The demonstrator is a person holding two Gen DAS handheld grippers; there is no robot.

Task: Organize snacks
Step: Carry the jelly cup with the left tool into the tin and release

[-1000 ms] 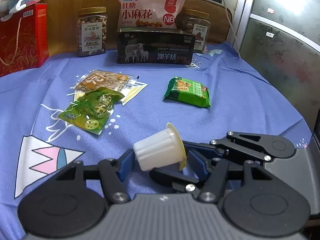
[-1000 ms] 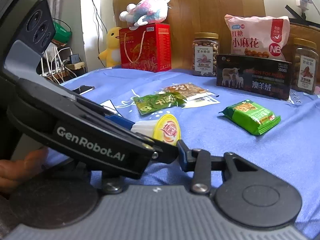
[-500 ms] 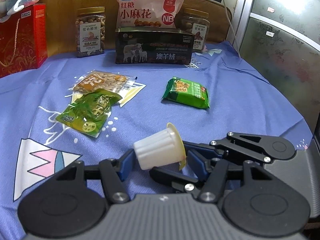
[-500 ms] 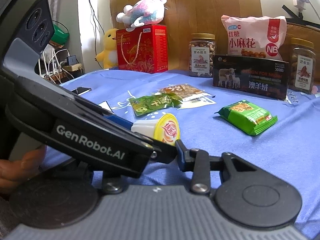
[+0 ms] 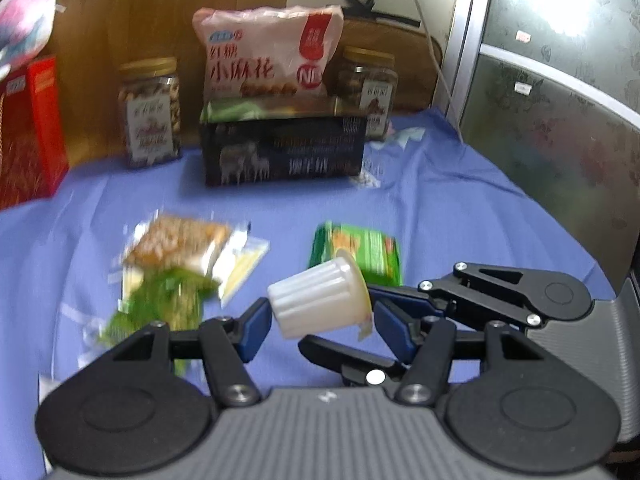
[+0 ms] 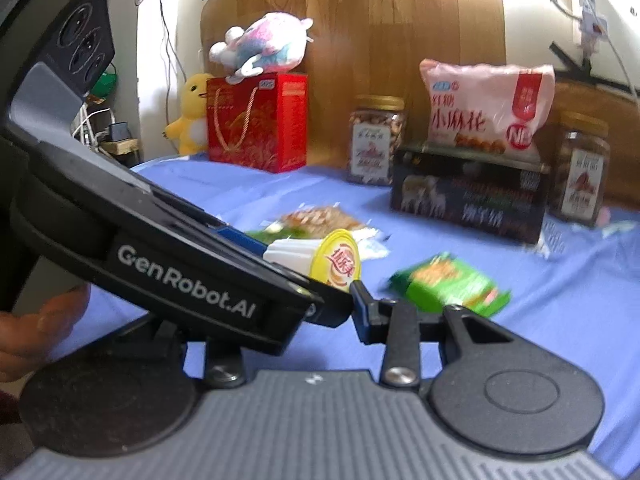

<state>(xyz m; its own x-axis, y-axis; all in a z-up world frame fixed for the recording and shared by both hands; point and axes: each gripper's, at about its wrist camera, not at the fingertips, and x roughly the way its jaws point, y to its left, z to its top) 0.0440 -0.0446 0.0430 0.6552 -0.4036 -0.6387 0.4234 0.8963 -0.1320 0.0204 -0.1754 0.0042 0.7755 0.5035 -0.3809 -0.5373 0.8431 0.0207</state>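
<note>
Gripping a white ribbed plastic jelly cup (image 5: 316, 300) with a yellow foil lid, tipped on its side and lifted clear of the blue-clothed table (image 5: 440, 208): left gripper (image 5: 320, 320), one blue pad on the base, the other at the lid rim, set at a middling width. Meeting the cup from the lid end: right gripper (image 6: 324, 292), one finger above the rim and one below. Cannot tell, past the left gripper's body, whether those pads press or merely stand close. Bare fingers of a hand (image 6: 24, 332) beside the left gripper's handle.

Lying mid-table beyond the cup: a green foil biscuit packet (image 5: 360, 248), a clear packet of brown nuts (image 5: 176, 240) and, overlapping it toward the near edge, a blurred green pouch (image 5: 168, 304).

Lined along the far edge: a dark printed box (image 5: 284, 152) with a pink bag of twisted snacks (image 5: 264, 52) on top, a gold-lidded nut jar (image 5: 150, 112) to its left, a second jar (image 5: 368, 88) to its right. Toward the far left corner, a red gift box (image 6: 260, 120) with a pastel plush toy (image 6: 264, 44) on it.
</note>
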